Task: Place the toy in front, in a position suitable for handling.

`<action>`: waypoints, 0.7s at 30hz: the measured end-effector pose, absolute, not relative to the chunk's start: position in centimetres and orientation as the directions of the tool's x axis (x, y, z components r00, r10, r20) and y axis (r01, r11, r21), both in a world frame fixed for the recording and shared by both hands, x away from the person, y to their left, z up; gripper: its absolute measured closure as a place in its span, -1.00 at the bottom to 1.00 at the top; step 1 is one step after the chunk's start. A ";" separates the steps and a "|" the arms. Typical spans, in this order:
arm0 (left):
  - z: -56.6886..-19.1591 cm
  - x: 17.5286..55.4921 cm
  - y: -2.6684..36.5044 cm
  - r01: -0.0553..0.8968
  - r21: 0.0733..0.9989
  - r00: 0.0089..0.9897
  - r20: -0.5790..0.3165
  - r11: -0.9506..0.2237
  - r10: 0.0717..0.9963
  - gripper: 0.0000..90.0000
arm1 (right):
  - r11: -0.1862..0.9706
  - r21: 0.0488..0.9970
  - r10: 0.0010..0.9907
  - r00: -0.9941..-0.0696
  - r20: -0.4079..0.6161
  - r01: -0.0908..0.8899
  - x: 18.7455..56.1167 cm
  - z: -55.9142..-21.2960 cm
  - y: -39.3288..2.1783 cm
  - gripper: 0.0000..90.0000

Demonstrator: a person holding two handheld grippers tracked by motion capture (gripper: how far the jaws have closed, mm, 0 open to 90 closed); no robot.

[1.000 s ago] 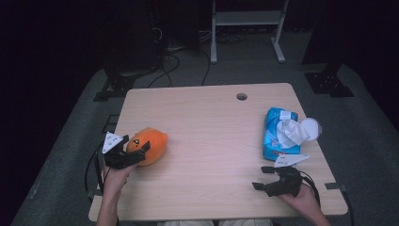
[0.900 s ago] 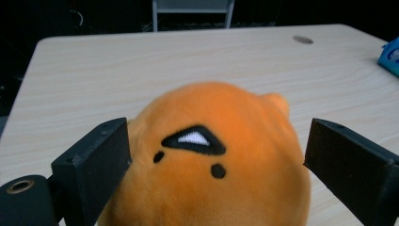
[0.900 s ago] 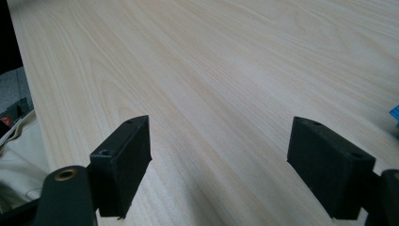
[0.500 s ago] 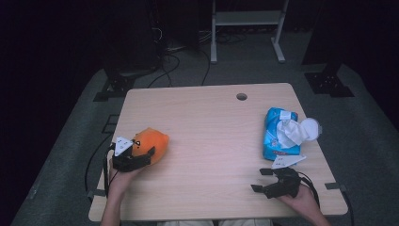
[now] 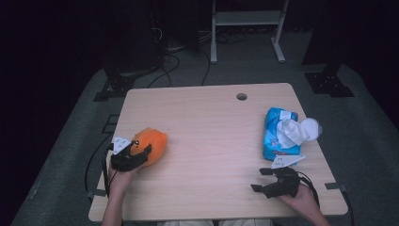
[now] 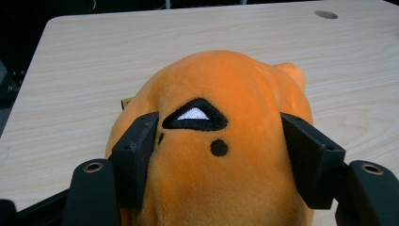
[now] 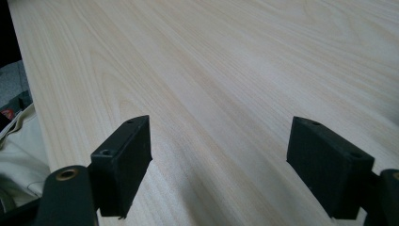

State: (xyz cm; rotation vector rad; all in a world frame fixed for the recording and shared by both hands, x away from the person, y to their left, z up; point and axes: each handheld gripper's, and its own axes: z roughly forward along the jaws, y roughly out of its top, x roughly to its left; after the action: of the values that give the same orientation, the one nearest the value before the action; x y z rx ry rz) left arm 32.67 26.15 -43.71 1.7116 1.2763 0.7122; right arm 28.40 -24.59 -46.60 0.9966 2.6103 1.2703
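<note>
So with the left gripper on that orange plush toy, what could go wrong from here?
The left gripper has just been closing, its fingers pressing into the orange plush toy. The plush is soft and rounded, so it may squeeze out or sag if lifted. The toy sits near the left edge of the table, so a slip could drop it off.

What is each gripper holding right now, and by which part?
The left gripper, whose jaws have just been closing, clamps the orange plush toy across its sides, one pad on each flank. The right gripper holds nothing, its jaws open over the table.
</note>
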 end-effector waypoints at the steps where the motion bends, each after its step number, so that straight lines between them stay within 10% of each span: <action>1: -43.6 32.6 26.3 0.455 0.886 0.308 -0.055 -0.096 0.950 -0.24 | 0.446 0.728 0.583 -0.786 0.205 0.520 28.4 -46.5 -24.7 -0.53; 21: -43.0 32.1 26.4 0.387 0.921 0.319 -0.081 -0.051 0.944 0.03 | 0.411 0.750 0.611 -0.767 0.196 0.519 28.3 -46.0 -25.3 -0.53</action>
State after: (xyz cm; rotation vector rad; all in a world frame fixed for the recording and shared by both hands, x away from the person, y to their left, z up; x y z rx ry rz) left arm 32.09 26.44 -43.04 1.6213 1.2324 0.7254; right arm 28.31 -25.30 -45.95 1.0235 2.5466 1.2924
